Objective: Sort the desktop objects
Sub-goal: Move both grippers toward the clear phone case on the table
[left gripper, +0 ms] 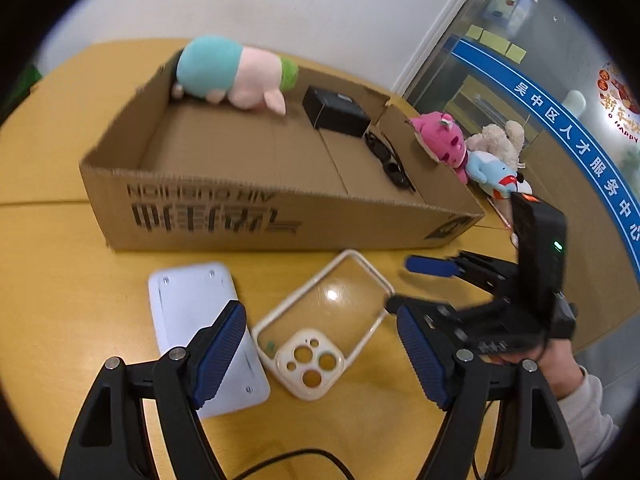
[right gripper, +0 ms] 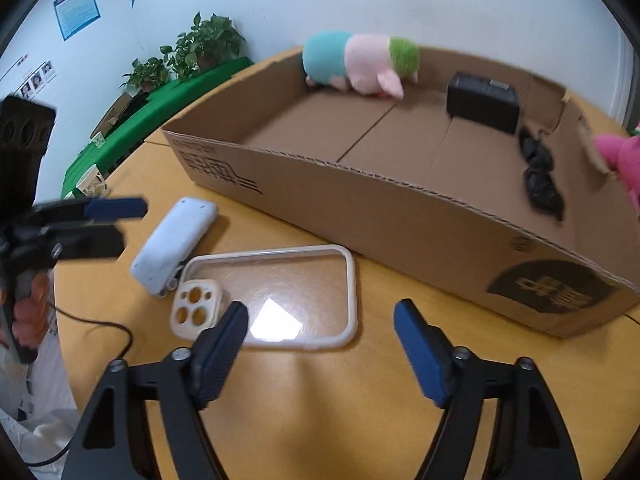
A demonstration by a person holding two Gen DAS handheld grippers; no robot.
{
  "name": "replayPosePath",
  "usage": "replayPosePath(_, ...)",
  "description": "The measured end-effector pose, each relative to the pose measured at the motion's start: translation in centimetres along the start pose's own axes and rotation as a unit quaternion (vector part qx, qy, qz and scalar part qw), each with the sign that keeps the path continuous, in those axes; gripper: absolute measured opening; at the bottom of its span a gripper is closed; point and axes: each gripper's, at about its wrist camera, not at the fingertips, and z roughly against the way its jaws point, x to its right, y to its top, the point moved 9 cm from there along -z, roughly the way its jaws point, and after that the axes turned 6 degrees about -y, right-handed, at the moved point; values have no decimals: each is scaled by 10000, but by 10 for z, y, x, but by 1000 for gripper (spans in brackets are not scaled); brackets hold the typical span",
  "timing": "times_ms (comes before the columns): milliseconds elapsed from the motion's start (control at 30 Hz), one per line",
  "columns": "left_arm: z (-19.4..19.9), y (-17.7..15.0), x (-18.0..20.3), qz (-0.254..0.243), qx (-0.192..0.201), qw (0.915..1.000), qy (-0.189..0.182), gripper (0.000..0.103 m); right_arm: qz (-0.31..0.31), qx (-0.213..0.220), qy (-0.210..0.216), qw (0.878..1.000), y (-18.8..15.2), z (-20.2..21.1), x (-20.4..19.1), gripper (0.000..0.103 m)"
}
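Legible markings: glass-partition banner, window sticker, carton print.

From the left wrist view I read white characters "吴中区人才服务中心" on the blue banner [left gripper: 576, 148] running across the glass partition [left gripper: 472, 92]; beside it, the red window sticker [left gripper: 618, 100] shows "HAPPY", the remainder cut off. The cardboard box [left gripper: 256, 216] carries large black print on its near wall, upside down and blurred; I cannot read it. The wall posters [right gripper: 76, 10] in the right wrist view are too small to read.
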Motion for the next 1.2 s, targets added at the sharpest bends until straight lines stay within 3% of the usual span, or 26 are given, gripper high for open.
replayPosePath(67, -2, -4, -3, 7, -99, 9999, -19, 76, -23, -83, 134, 9999, 0, -10, -1, 65)
replayPosePath(267, -17, -30, -1, 329, -717, 9960, -410, 69, 9, -265, 507, 9984, -7, -25, -12, 67)
replayPosePath(500, -38, -59, -6, 787, -1297, 9877, -380, 68, -56, -358, 702, 9969, -13, -17, -8, 70)
replayPosePath(767, -42, -48, -15, 893, -1096, 9895, -289, 68, 11, -287, 793, 9964, -20, -14, -17, 78)
replayPosePath(900, -44, -43, -16, 760, -1044, 9913, -260, 69, -302, -237, 916, 9951, -29, -4, -17, 78)
replayPosePath(967, -44, -41, -13, 677, -1021, 9918, -372, 69, -368, -152, 886, 9953, -35, 4, -18, 80)
replayPosePath(1200, -25, -15, 25, -9, -366, 9952, -911, 69, -712, 556, 730, 9932, -47, 49, -7, 84)
